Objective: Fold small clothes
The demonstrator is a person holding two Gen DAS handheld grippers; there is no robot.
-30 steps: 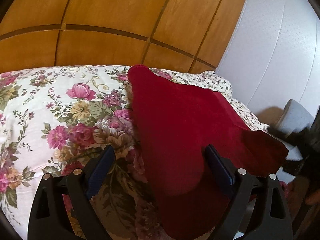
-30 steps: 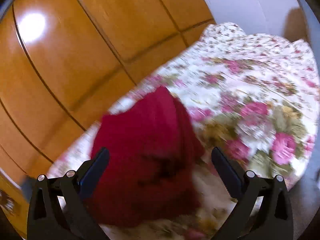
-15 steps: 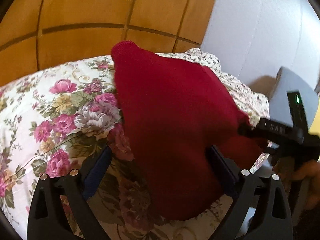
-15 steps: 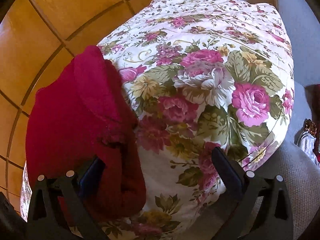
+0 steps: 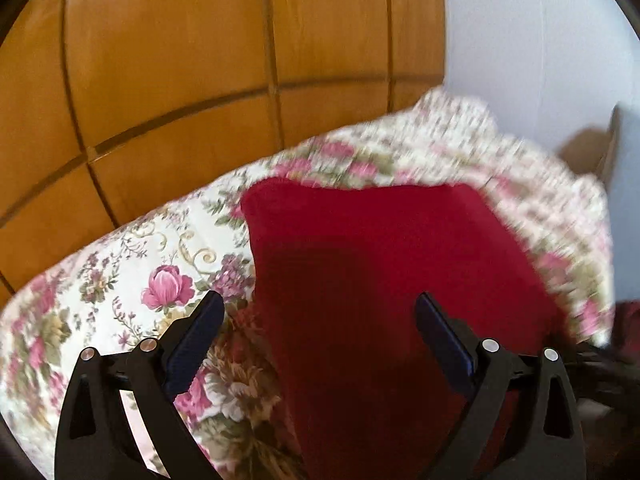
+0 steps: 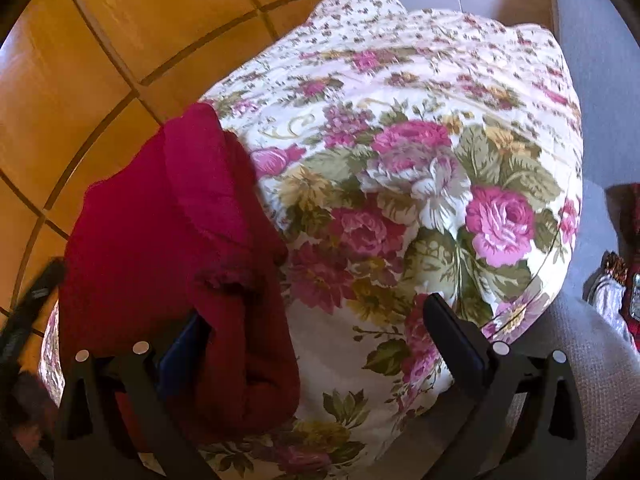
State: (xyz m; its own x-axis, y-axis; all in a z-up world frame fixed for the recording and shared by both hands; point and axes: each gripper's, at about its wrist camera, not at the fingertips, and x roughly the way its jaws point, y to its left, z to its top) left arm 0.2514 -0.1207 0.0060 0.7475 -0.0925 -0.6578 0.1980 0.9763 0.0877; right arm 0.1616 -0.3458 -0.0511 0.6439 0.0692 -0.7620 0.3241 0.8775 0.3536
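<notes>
Item — red garment (image 5: 380, 280): small knit piece, lying on the floral quilt (image 5: 152, 264) of the bed, along the edge nearest the wooden panelling (image 5: 200, 60). In the right wrist view we see it bunched, with a ruffled hem turned over itself (image 6: 168, 248), reaching down to the quilt's near corner.

Left tongs (image 5: 320, 332): released, jaws wide, hovering over the cloth and holding nothing.

Right tongs (image 6: 316, 332): released too; the left finger (image 6: 180, 344) sits against or under a fold of the garment — we cannot tell which — while the right finger hangs over bare quilt.

Risks, as we judge them:
- The garment lies close to the bed's edge; a tug toward that side could drag it off.
- Closing the right tongs here may pinch several layers, or the quilt with them, spoiling the fold.
- The quilt is soft and humped, so creases may not lie flat.
- The left wrist view is blurred; aim from it is uncertain.
</notes>
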